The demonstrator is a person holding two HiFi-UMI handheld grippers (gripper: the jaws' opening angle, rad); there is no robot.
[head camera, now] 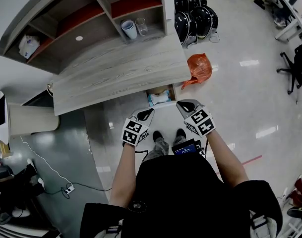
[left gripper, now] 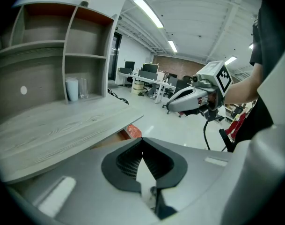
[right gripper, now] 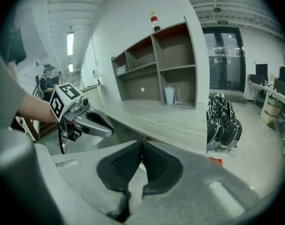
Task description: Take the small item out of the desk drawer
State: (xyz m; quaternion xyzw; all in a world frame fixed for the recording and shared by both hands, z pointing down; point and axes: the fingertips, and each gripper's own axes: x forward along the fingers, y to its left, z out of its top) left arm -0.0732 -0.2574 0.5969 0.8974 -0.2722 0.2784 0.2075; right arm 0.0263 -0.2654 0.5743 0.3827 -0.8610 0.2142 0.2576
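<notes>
Grey-shelled, the left hand-held gripper [head camera: 145,114] is kept clenched on nothing, near the open drawer [head camera: 172,92] under the wood-grain desk [head camera: 116,73]. A pale small item [head camera: 159,98] is seen inside the drawer. The right hand-held gripper [head camera: 186,106] is likewise closed, empty.

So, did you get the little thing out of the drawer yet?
Not yet. The drawer is already open. Both the left gripper and right gripper hover before it, shut and empty. The small white item lies inside, waiting to be grasped and lifted out.
</notes>
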